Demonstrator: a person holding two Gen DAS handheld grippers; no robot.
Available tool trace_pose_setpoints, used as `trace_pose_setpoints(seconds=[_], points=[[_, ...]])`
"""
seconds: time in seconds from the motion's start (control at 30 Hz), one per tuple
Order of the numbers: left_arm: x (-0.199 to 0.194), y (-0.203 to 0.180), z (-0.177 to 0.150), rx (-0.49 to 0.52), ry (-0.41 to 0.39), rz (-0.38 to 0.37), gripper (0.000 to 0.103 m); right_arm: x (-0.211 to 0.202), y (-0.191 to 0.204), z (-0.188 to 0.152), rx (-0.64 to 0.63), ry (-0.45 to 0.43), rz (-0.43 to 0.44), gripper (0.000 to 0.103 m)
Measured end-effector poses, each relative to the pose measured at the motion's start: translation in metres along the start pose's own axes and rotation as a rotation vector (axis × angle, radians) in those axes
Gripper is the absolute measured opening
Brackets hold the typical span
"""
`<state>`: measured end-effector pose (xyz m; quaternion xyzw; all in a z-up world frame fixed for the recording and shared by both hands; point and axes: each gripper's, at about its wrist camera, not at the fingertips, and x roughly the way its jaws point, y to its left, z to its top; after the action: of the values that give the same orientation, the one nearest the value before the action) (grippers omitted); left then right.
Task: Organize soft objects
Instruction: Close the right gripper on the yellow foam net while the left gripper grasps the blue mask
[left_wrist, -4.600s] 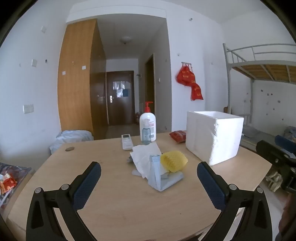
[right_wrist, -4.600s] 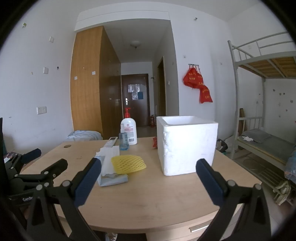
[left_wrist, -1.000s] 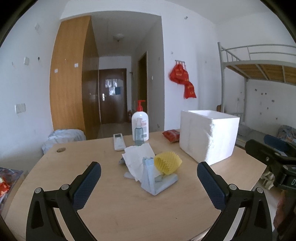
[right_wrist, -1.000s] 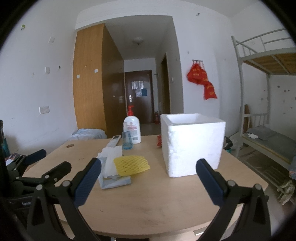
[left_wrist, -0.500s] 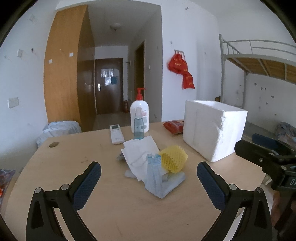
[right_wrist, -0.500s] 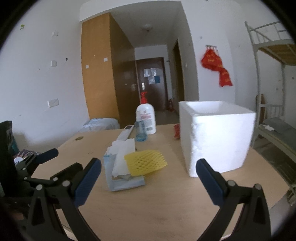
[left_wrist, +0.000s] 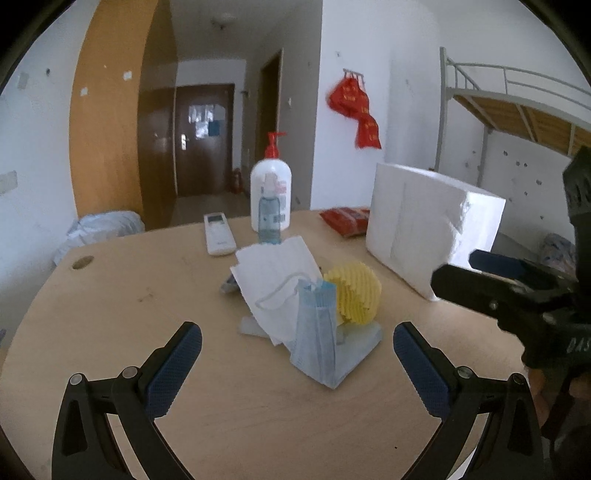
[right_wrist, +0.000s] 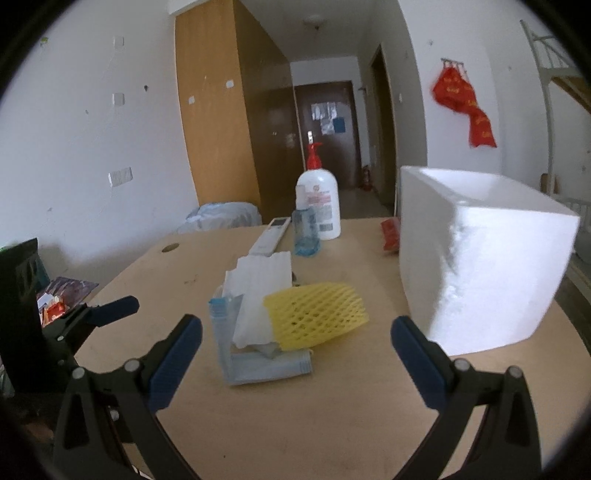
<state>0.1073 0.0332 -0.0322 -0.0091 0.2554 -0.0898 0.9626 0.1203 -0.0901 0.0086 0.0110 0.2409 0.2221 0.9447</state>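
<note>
Approach step, I judge: the right gripper (right_wrist: 295, 354) and left gripper (left_wrist: 297, 356) gape wide, empty. The yellow foam mesh sleeve (right_wrist: 316, 315) lies ahead between the right fingers; next, close in and pinch gently.

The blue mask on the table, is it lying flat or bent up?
Bent up. In the right wrist view the blue mask makes an L: one half lies on the table, the other stands upright beside the yellow foam net.

I'm at a wood table (left_wrist: 110, 295): white walls, tall wardrobe (right_wrist: 218, 110), dark door (left_wrist: 203, 133), metal bunk (left_wrist: 517, 96) right.
</note>
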Motion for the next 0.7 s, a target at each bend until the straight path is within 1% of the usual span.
trace_pose_setpoints(seconds=[0.1, 0.3, 0.4, 0.47, 0.5, 0.6, 0.67, 0.7], points=[[0.015, 0.005, 0.000, -0.016, 0.043, -0.011, 0.103, 0.014, -0.002, 0.004, -0.006, 0.029, 0.032, 0.103], [0.030, 0.011, -0.001, -0.053, 0.081, -0.063, 0.102, 0.045, -0.008, 0.006, -0.017, 0.101, 0.069, 0.103], [0.035, 0.010, -0.002, -0.054, 0.100, -0.092, 0.096, 0.057, -0.013, 0.006, -0.022, 0.134, 0.083, 0.103], [0.038, 0.009, -0.003, -0.055, 0.108, -0.090, 0.094, 0.066, -0.017, 0.006, -0.018, 0.158, 0.099, 0.103], [0.040, 0.009, -0.004, -0.059, 0.113, -0.089, 0.091, 0.068, -0.018, 0.006, -0.018, 0.164, 0.100, 0.103], [0.046, 0.010, -0.004, -0.076, 0.141, -0.108, 0.086, 0.078, -0.022, 0.006, -0.023, 0.185, 0.109, 0.103], [0.050, 0.011, -0.004, -0.090, 0.154, -0.120, 0.081, 0.083, -0.023, 0.007, -0.024, 0.196, 0.120, 0.101], [0.051, 0.010, -0.004, -0.091, 0.162, -0.123, 0.080, 0.085, -0.024, 0.008, -0.027, 0.200, 0.119, 0.097]])
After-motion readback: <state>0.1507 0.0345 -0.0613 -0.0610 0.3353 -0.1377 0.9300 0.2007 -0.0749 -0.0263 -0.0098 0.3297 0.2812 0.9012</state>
